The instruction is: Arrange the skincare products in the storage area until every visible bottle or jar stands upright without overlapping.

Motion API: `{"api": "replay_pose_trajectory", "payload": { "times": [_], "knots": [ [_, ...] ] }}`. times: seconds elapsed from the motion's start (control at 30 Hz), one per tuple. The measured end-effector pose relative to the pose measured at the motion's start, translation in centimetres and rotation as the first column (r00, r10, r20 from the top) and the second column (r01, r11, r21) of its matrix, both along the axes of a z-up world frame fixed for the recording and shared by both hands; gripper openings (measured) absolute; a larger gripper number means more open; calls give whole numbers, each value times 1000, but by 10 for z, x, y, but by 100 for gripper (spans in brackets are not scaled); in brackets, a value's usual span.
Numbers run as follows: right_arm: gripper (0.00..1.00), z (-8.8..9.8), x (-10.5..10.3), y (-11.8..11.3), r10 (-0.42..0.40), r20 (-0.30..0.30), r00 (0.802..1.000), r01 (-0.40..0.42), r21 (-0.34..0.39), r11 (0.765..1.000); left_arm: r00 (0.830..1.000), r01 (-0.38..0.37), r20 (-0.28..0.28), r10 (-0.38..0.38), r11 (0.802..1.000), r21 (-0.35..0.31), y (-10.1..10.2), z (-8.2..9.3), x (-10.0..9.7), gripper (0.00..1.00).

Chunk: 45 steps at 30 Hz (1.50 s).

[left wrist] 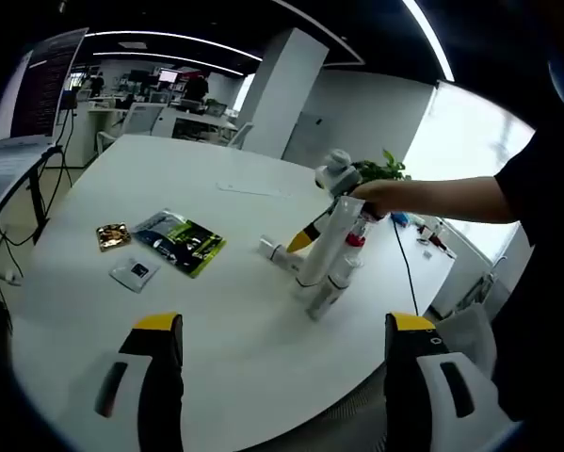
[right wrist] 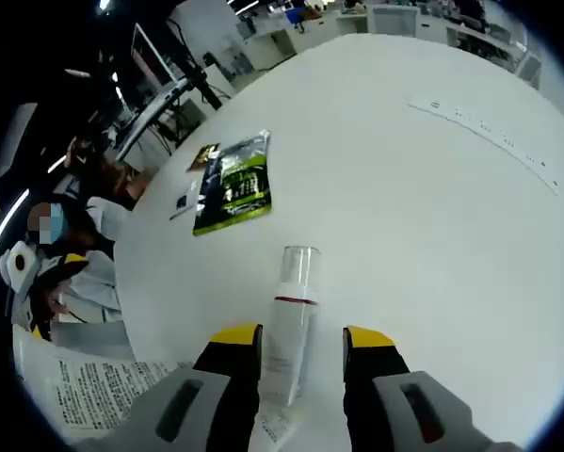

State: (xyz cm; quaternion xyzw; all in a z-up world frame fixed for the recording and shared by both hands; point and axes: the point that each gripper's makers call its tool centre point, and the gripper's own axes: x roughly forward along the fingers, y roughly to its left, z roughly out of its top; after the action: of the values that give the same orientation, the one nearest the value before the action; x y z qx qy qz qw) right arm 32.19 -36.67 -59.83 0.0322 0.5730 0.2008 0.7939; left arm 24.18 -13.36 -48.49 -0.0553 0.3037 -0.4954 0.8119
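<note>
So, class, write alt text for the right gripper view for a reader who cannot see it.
A clear-capped white bottle lies on the round white table, its base between the open yellow-tipped jaws of the right gripper. Beyond it lies a green-and-black packet, and printed paper sits at the table's near edge.

A round table (left wrist: pixel 263 320) is seen in the left gripper view; on it a foil packet (left wrist: pixel 180 242) is laid, with a small sachet (left wrist: pixel 113 235) just to its left and a flat card (left wrist: pixel 134 273) in front of it; to the right, well apart, a bottle (left wrist: pixel 280 252) is laid on its side; the right gripper (left wrist: pixel 324 282) is lowered just beside it; in the right gripper view a bottle (right wrist: pixel 291 320) is laid between the jaws, the foil packet (right wrist: pixel 233 184) beyond it.
</note>
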Motion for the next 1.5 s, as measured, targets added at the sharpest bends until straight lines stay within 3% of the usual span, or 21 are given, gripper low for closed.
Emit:
{"api": "replay_pose_trajectory", "payload": {
  "times": [0.17, 0.3, 0.53, 0.63, 0.7, 0.83, 1.0, 1.1, 1.17, 1.3, 1.5],
  "knots": [
    [30, -4, 1, 6, 101, -41, 994, -103, -54, 993, 1000, -22, -12, 22, 1000, 2, 9, -5, 2, 81],
    [20, -15, 0, 7, 155, -71, 985, -161, -86, 983, 999, -32, -17, 32, 999, 4, 13, -7, 4, 80],
    [19, -16, 3, -9, 179, -62, 982, -186, -131, 974, 999, -35, -15, 35, 999, -2, 13, -5, 7, 80],
    [19, -16, -1, -12, 275, -44, 960, -279, -150, 949, 999, -28, -15, 28, 1000, 0, 11, -6, 7, 80],
    [19, -20, -4, -15, 244, -69, 967, -252, -147, 957, 1000, -23, -14, 23, 1000, 0, 8, -6, 8, 80],
    [14, -21, -1, -17, 165, -63, 984, -171, -128, 977, 1000, -13, -11, 13, 1000, 1, 5, -5, 8, 80],
    [12, -20, -3, -17, 136, -42, 990, -140, -102, 985, 1000, -4, -5, 4, 1000, 5, 1, -2, 6, 80],
    [12, -19, 5, -24, 4, 7, 1000, -4, -50, 999, 1000, 2, 0, -2, 1000, 6, -1, 1, 4, 80],
    [11, -15, 2, -34, -48, 52, 998, 51, -59, 997, 1000, 10, 5, -10, 1000, 6, -3, 5, 4, 79],
    [11, 2, -2, -44, -146, 112, 983, 142, 45, 989, 999, 28, 21, -28, 1000, 10, -9, 13, 0, 79],
    [11, 29, -12, -70, -171, 200, 965, 168, 32, 985, 998, 56, 32, -56, 998, 9, -19, 20, -6, 79]
  ]
}}
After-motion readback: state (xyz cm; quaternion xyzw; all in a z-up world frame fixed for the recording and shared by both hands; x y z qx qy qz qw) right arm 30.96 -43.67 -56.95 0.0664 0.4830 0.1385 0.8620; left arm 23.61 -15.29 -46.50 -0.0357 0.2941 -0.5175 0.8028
